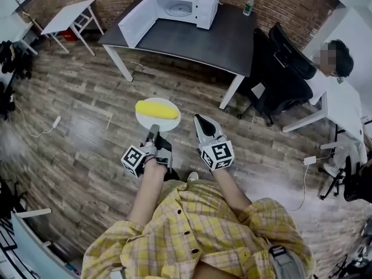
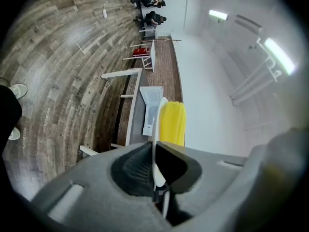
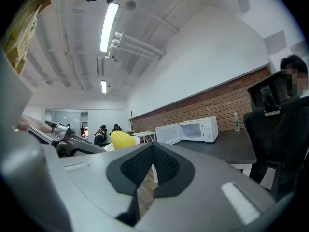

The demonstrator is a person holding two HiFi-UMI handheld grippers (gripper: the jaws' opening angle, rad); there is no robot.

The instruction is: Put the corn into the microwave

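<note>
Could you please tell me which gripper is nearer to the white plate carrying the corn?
Left. The left gripper is shut on the near rim of the plate; the right gripper hangs beside its right edge, apart from it.

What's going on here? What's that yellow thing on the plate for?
A person holds a gripper in each hand. The left gripper pinches the rim of a white plate with an ear of corn lying on it. The right gripper is shut and empty beside it. The microwave waits ahead on the dark table, its door open. The corn is not inside yet.
</note>
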